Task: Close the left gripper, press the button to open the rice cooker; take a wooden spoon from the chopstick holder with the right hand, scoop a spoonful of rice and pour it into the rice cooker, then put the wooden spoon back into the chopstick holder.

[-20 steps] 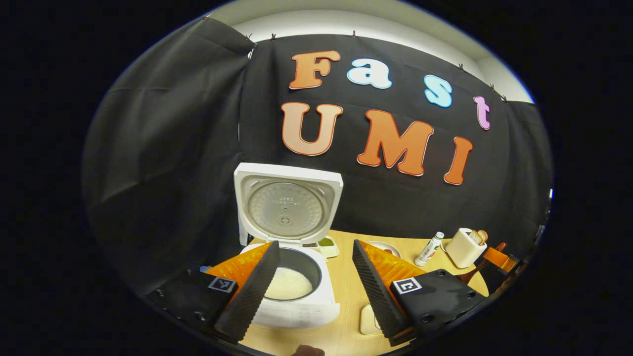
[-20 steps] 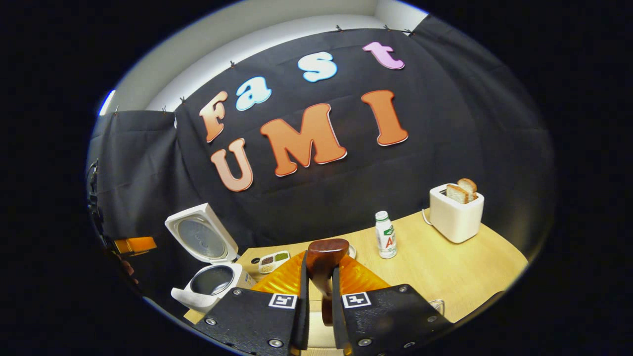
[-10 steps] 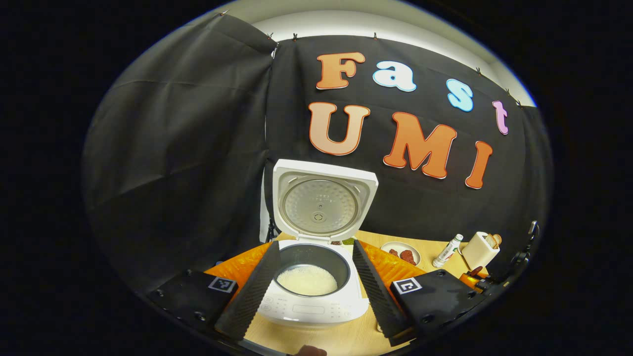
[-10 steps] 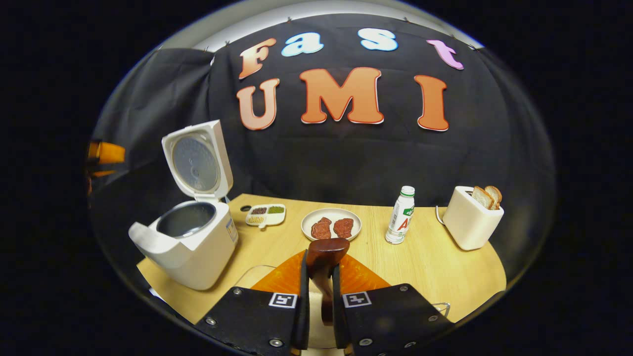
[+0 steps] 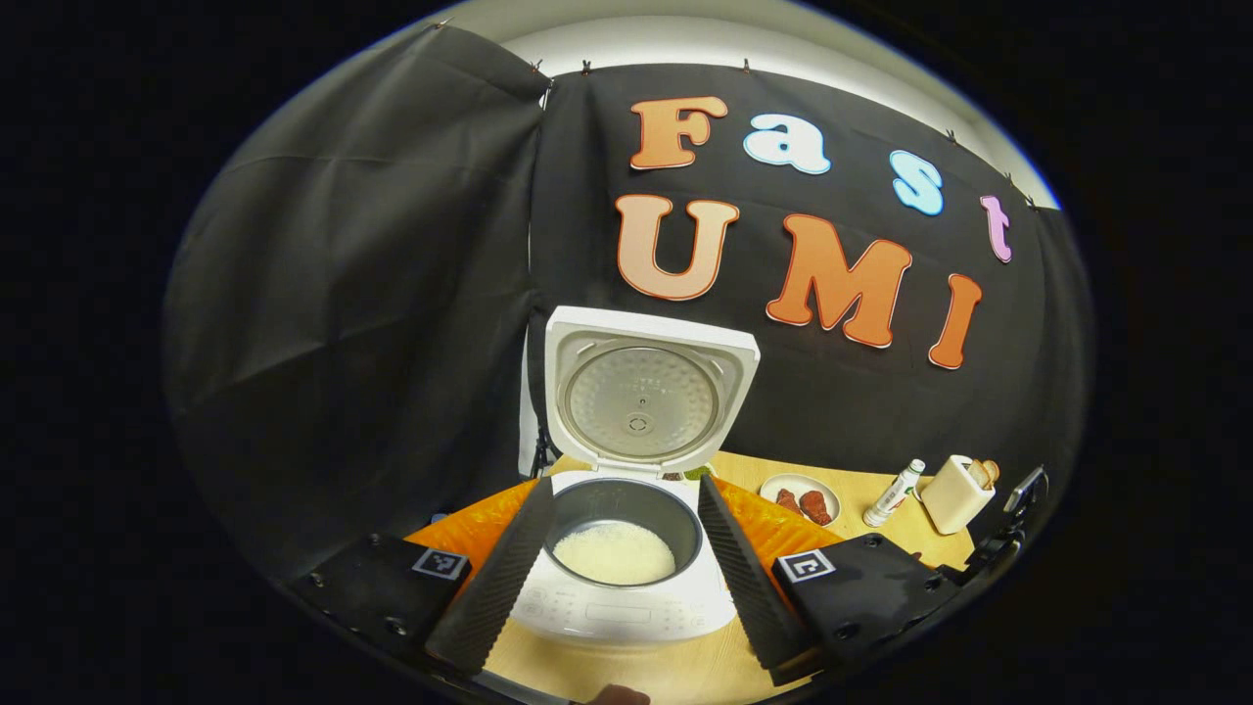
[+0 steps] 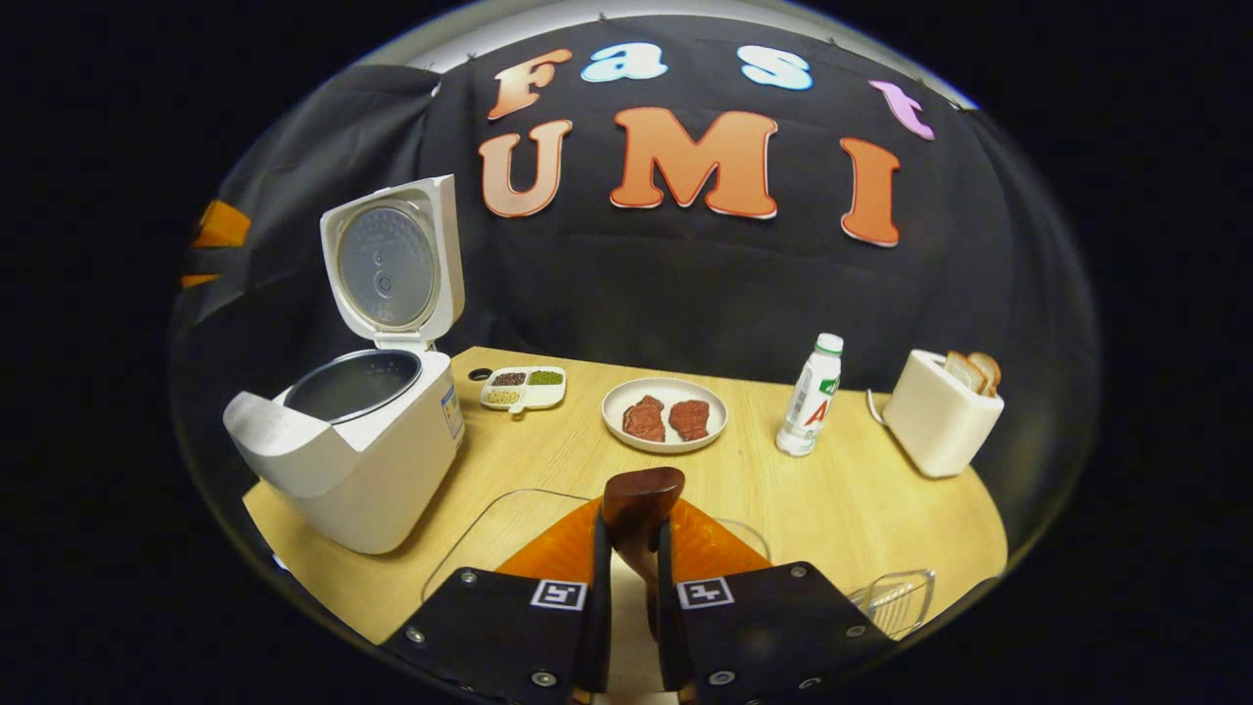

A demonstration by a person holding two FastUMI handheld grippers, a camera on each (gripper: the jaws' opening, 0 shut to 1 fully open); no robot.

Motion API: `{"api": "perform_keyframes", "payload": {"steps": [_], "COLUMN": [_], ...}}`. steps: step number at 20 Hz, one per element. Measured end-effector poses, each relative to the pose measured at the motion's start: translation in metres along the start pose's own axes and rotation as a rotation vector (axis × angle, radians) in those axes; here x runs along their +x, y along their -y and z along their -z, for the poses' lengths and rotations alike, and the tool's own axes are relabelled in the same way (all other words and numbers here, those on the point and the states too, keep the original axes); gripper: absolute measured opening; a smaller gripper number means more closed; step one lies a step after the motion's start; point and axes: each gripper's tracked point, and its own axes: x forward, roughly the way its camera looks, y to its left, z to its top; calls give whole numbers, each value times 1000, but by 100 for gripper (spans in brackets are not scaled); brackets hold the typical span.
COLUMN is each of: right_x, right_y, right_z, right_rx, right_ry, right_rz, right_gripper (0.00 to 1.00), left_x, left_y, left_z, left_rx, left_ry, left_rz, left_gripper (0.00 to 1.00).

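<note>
Cooker's got rice [image 5: 614, 551]; our right gripper [image 6: 626, 548] clamps the wooden spoon [image 6: 638, 509], left gripper [image 5: 622, 558] gapes wide — next we'd reckon holder return.

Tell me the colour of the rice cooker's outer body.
White rice cooker body; clearest in the right gripper view.

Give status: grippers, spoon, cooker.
Left gripper open, fingers either side of the rice cooker. Right gripper shut on wooden spoon. Lid up, rice in pot. Nothing blocking.
</note>
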Motion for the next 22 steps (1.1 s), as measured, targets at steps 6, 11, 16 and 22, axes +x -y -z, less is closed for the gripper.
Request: {"api": "perform_keyframes", "payload": {"steps": [6,11,16,22], "right_x": [4,12,14,13], "right_y": [-30,-21,-4,14], "right_z": [3,4,10,13], "right_rx": [283,517,853,1083], "right_ry": [-62,-121,-167,-156], "right_rz": [-104,-114,-134,-181], "right_gripper": [19,19,19,19], "left_x": [-1,-2,-2,0], "left_y": [-13,-20,-17,-10], "left_z": [7,11,12,13], "left_rx": [-2,-6,-2,8], "left_ry": [-19,-32,-37,-38], "left_rz": [-22,-35,-32,-19], "left_gripper": [100,100,100,100]}}
